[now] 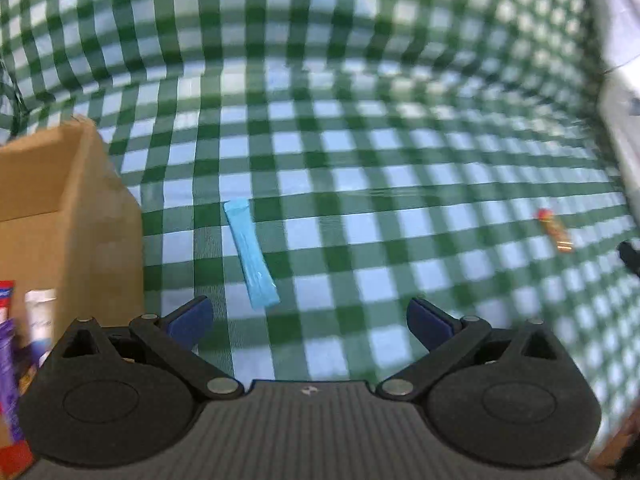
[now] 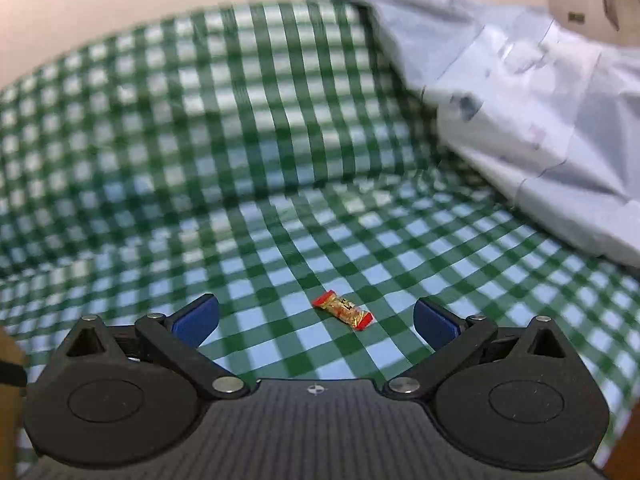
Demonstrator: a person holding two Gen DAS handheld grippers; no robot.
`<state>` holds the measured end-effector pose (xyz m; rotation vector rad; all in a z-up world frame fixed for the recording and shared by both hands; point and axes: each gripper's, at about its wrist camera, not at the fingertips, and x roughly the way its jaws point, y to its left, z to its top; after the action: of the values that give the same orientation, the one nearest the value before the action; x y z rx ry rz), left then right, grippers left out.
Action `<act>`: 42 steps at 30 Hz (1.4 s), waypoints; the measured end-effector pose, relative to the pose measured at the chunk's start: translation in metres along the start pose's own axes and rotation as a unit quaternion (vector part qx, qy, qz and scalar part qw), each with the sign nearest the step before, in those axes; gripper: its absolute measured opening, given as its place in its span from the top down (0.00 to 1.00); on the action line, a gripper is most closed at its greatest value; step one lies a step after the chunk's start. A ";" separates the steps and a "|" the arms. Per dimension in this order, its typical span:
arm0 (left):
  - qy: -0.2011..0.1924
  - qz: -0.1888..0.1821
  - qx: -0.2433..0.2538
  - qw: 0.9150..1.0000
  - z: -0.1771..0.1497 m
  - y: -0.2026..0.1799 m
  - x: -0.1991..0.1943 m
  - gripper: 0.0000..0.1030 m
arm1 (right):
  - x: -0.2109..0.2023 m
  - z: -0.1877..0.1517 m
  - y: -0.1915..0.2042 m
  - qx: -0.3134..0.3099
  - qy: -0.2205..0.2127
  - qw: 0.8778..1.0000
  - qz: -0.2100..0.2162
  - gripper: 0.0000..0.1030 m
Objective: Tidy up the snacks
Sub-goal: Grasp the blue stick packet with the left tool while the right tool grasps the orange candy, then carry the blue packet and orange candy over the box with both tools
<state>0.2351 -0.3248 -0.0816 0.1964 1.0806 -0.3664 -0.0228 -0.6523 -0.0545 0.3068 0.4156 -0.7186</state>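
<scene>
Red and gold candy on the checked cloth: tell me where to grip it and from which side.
Grip the red and gold candy across its plump middle, not the flat twisted ends. It lies flat on the checked cloth, running diagonally, between the open right tongs. Come down from above, probably turning the tongs so the pads close on its long sides.

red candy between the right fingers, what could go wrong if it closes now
The red candy is small, lies flat and slantwise on the cloth, and sits ahead of the open right gripper, so the pads may close short of it or pinch cloth instead. The blur suggests motion, which could spoil the aim. The blue stick lies left of centre of the open left gripper.
</scene>
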 end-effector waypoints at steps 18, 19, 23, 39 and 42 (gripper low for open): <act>0.021 0.065 -0.079 0.994 0.022 0.038 0.095 0.28 | 0.169 -0.033 -0.013 -0.035 0.035 0.998 -0.032 0.43; 0.015 0.067 -0.096 0.993 0.023 0.041 0.089 0.55 | 0.167 -0.034 -0.011 -0.040 0.032 0.998 -0.031 0.63; 0.020 0.039 -0.109 0.993 0.027 0.049 0.077 0.85 | 0.156 -0.032 -0.011 -0.038 0.023 0.998 -0.038 0.80; -0.098 -0.048 -0.013 0.994 -0.019 0.059 -0.100 0.86 | -0.041 -0.020 0.018 0.055 -0.006 0.996 0.064 0.82; -0.100 -0.046 0.005 0.994 -0.049 0.061 -0.139 0.86 | -0.093 -0.023 0.041 0.062 -0.013 0.993 0.097 0.82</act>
<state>0.1597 -0.2249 0.0175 0.1167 0.8911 -0.4644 -0.0638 -0.5606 -0.0262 0.4487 0.3124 -0.5593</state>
